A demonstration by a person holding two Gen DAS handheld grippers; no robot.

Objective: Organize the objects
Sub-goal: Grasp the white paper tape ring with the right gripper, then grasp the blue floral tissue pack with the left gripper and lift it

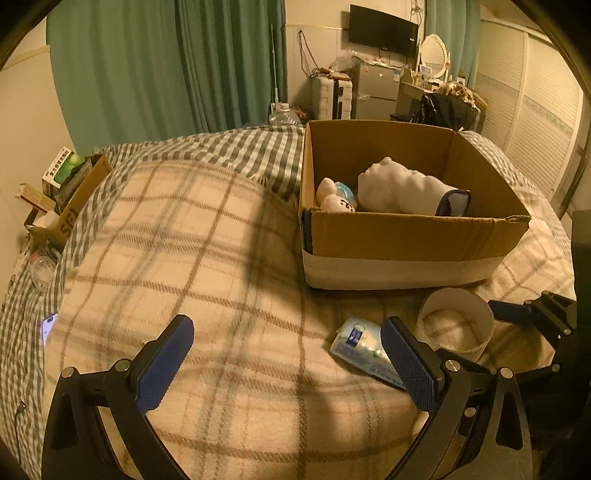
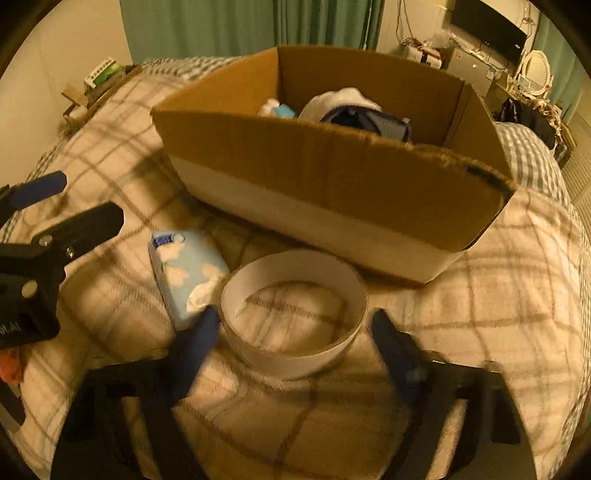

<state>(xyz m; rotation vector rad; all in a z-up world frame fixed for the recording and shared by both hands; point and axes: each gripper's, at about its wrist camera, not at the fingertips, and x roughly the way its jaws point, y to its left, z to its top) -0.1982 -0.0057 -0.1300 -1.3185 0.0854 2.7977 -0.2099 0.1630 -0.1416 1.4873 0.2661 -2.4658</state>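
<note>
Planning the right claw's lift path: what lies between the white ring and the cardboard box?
Only bare plaid blanket between white ring and cardboard box, seen in right wrist view.

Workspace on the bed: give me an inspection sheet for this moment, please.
Surface: plaid blanket over a bed.
Job's things: cardboard box holding white soft items; white ring and blue tissue pack lie in front of it.
Clutter: phone at the blanket's left edge.
Grippers: left tool open, empty; right tool open, straddling the ring.
Cables: wires on the far wall.
Surroundings: green curtains, wall TV.
</note>
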